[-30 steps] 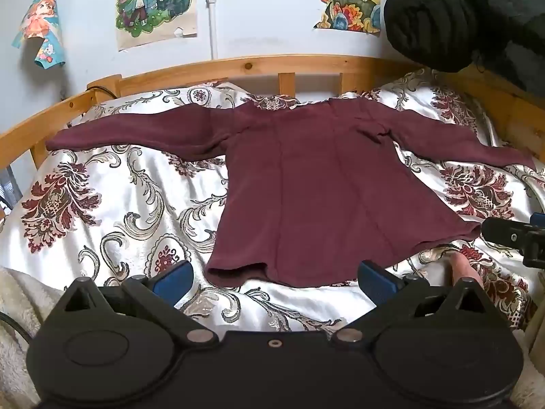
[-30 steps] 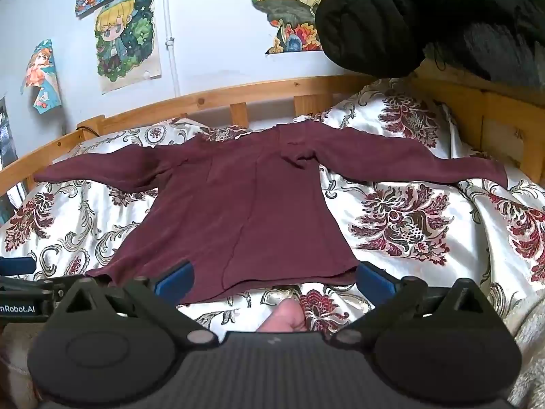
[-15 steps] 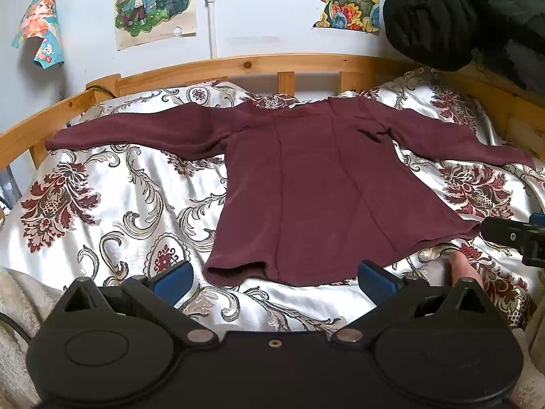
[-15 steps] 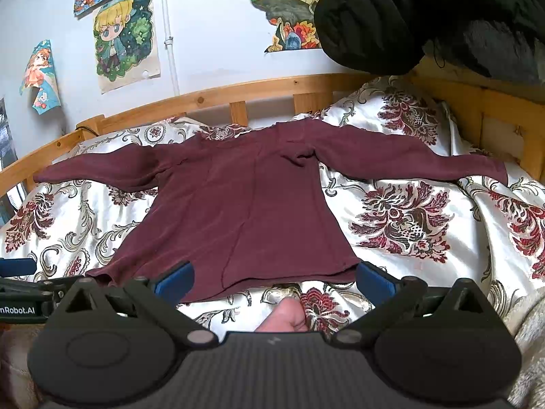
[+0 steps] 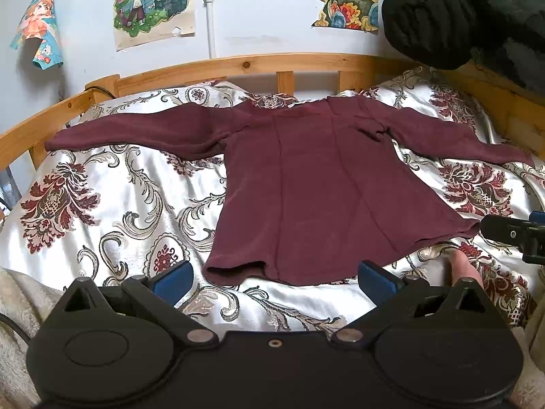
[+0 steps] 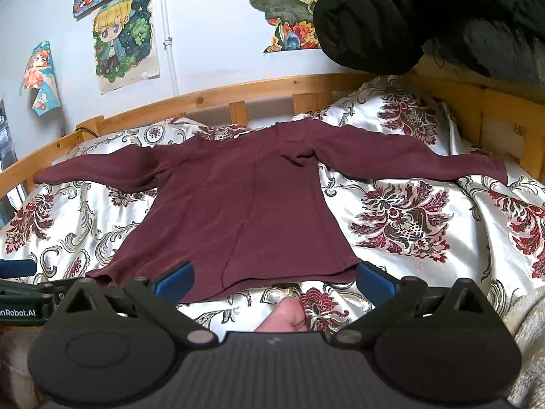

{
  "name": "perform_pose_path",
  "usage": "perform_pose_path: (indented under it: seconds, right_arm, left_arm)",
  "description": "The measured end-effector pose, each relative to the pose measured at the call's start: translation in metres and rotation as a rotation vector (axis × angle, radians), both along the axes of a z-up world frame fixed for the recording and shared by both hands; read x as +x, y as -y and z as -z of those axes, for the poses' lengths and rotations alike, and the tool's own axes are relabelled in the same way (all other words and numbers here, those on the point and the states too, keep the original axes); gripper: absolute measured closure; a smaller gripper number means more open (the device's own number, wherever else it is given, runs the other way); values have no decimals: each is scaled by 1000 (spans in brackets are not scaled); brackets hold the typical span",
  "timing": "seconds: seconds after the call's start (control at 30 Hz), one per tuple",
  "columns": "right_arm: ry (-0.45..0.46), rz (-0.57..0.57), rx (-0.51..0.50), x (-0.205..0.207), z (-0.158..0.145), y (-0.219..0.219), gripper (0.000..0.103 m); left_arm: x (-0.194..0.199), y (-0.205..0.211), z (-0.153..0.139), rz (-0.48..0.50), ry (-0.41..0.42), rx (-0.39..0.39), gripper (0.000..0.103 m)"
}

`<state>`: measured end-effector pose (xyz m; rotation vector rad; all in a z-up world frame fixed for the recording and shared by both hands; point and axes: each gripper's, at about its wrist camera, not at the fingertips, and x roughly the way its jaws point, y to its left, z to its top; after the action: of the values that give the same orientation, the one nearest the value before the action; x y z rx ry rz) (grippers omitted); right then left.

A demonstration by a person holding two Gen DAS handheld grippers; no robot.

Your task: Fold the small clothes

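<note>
A maroon long-sleeved top [image 5: 306, 184] lay spread flat on the patterned bedspread [image 5: 112, 197], its neck toward the wooden headboard rail [image 5: 238, 64] and both sleeves stretched out toward the side edges of the bed. Its hem lay at the near edge, just ahead of both tongs. The left gripper [image 5: 274, 277] stood with its blue-padded fingers spread wide, the hem's left part lying between and just beyond their tips, not touched. The right gripper [image 6: 274, 277] was likewise spread and held nothing; the hem's right part lay between its fingertips, and a fingertip of the person's hand [image 6: 286, 315] showed below it. A black padded jacket [image 6: 425, 13] hung at the far right corner.
</note>
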<state>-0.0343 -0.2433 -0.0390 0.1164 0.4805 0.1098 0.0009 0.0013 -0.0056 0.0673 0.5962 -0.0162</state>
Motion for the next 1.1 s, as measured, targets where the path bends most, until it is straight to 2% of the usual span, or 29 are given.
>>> perform_pose_path:
  seconds: [1.1]
  right_arm:
    - [-9, 4, 6, 0, 2, 1, 0]
  left_arm:
    - [0, 0, 2, -1, -7, 7, 1]
